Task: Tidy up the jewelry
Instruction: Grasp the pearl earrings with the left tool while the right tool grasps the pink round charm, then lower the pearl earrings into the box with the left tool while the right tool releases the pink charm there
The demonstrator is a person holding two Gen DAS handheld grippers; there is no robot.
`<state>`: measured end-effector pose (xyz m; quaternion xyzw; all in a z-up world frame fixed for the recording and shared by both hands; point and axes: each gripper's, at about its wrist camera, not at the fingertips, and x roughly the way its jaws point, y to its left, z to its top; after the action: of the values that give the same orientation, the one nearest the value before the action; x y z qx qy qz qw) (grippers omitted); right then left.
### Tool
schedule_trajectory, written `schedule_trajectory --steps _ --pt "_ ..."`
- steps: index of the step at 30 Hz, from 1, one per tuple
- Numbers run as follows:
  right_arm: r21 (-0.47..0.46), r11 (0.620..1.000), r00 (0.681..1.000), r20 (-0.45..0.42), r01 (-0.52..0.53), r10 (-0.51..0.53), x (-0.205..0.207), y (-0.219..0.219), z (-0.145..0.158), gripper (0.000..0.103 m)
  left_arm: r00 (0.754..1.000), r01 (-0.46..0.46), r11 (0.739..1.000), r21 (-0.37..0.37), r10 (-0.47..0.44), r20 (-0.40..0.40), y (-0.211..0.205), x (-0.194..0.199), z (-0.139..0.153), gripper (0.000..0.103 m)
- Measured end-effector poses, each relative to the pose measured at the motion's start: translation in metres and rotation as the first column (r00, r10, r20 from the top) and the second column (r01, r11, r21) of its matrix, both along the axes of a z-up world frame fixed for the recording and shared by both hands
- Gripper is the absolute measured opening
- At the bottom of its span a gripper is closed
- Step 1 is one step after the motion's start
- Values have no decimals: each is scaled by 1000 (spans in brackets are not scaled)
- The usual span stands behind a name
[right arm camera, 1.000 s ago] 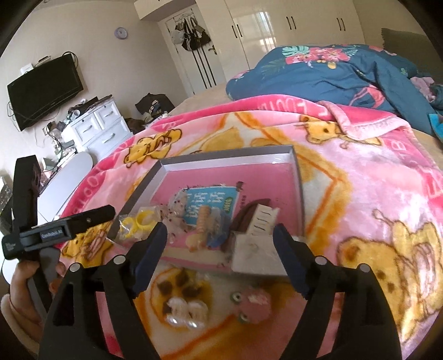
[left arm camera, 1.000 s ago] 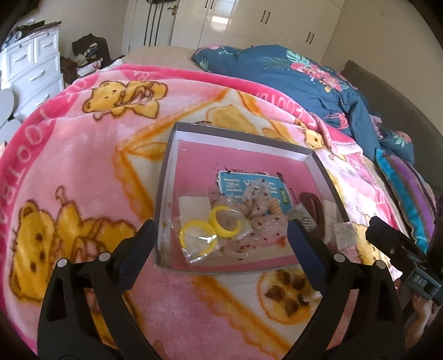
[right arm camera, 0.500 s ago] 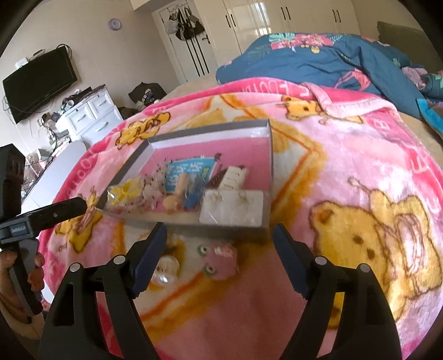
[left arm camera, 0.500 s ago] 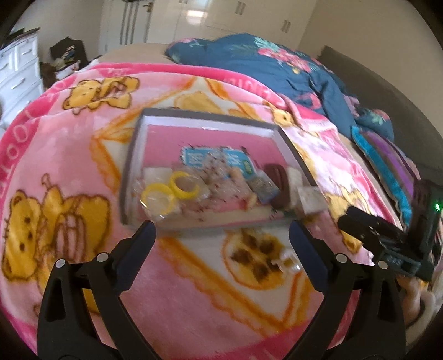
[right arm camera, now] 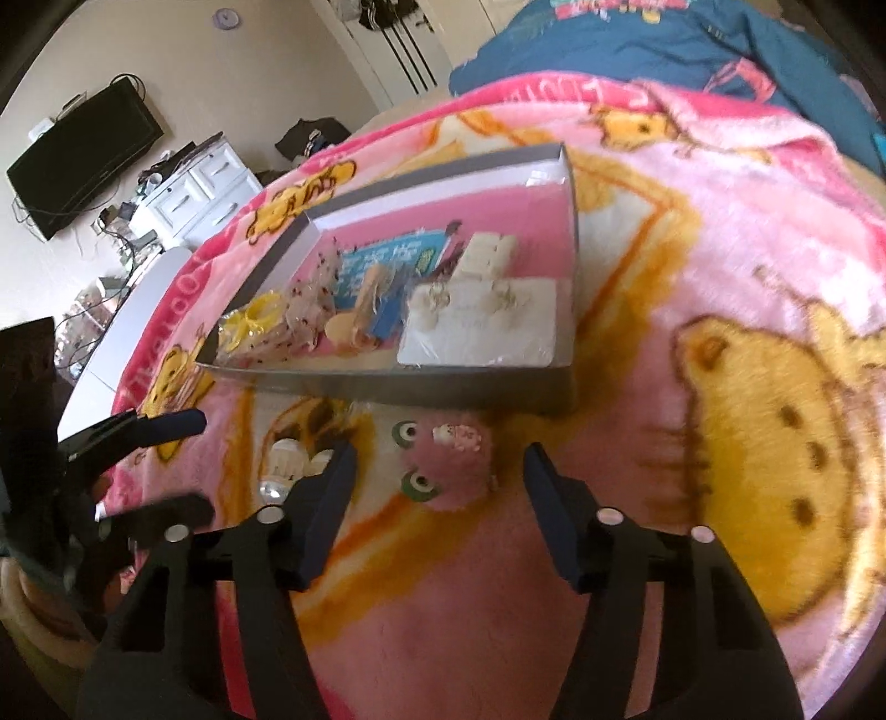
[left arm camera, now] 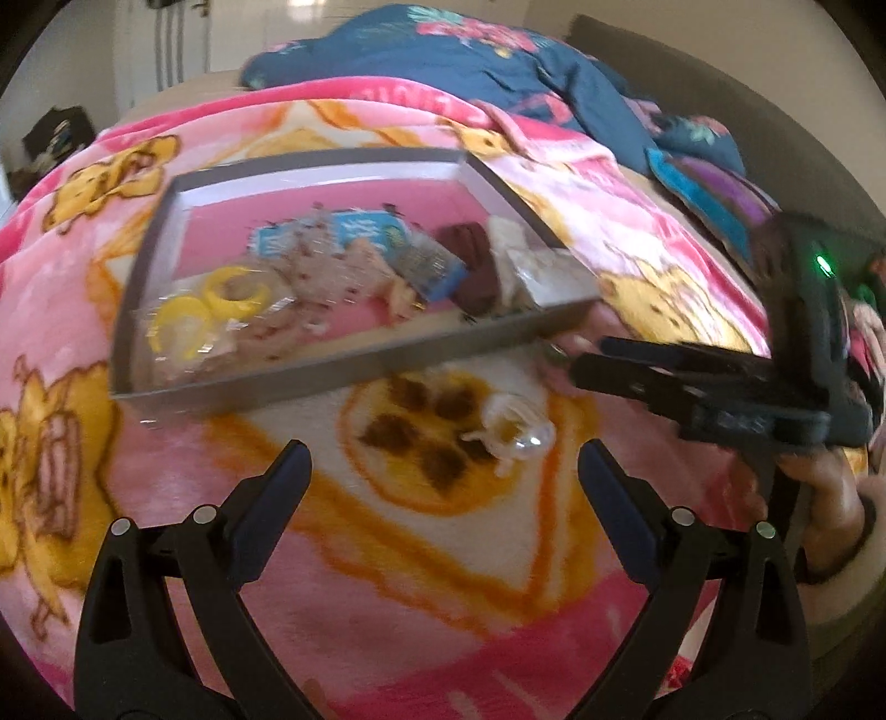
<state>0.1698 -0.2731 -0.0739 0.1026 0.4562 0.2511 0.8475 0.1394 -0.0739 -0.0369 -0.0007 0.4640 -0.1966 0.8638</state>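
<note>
The right gripper (right arm camera: 437, 476), half-closed but empty, frames the pink hair clip (right arm camera: 451, 465) lying just ahead; the left gripper (left arm camera: 443, 471) gapes beside the pearl clip (left arm camera: 512, 429).

bright, soft daylight throughout, strongest at 12 o'clock where the wardrobe doors (left arm camera: 310, 33) blow out to white glare. heavy fisheye bending with black vignette at all corners. smeared by motion blur across the blanket (left arm camera: 443, 526) and tray (left arm camera: 343, 365) in both views; sharper near 6 o'clock. only faint shadows under the tray's near wall.
</note>
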Motion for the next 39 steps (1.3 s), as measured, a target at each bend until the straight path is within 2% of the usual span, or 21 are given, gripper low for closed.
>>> schedule_trajectory --steps 1,2,4,8,10,11,12,15,20,28,39 --pt "12 1000 1000 -18 -5 5 4 1 -5 39 1000 13 1000 9 -13 -1 -4 0 -3 90" --pt "23 1000 1000 -26 -8 9 5 0 -7 29 1000 23 1000 16 -23 -3 -7 1 -7 90" --pt "53 999 999 -33 -3 4 5 -2 -7 28 999 31 999 25 -30 -11 -12 5 -14 88" --pt "34 999 1000 7 3 -3 -3 -9 2 28 998 54 999 8 -53 -37 -22 13 -27 70" --pt "49 999 1000 12 11 -12 -6 -16 7 28 997 66 998 6 -65 -48 -28 15 -31 57" --pt "49 999 1000 20 18 -19 -8 -19 10 28 996 71 997 8 -71 -46 -31 15 -32 44" --pt "51 998 999 29 27 -29 -11 -23 13 28 996 81 997 3 -81 -45 -33 14 -32 38" --pt "63 997 998 44 35 -38 -16 -30 21 28 995 95 995 25 -94 -22 -37 10 -28 38" --pt "75 997 996 79 27 -33 -25 -31 36 28 997 76 997 7 -76 8 -29 8 -10 38" --pt "80 997 989 145 -16 4 -24 -8 63 28 994 -58 997 -52 63 90 15 15 29 38" --pt "68 995 978 197 -79 65 -6 34 80 28 976 -184 980 -76 191 102 61 30 39 38"
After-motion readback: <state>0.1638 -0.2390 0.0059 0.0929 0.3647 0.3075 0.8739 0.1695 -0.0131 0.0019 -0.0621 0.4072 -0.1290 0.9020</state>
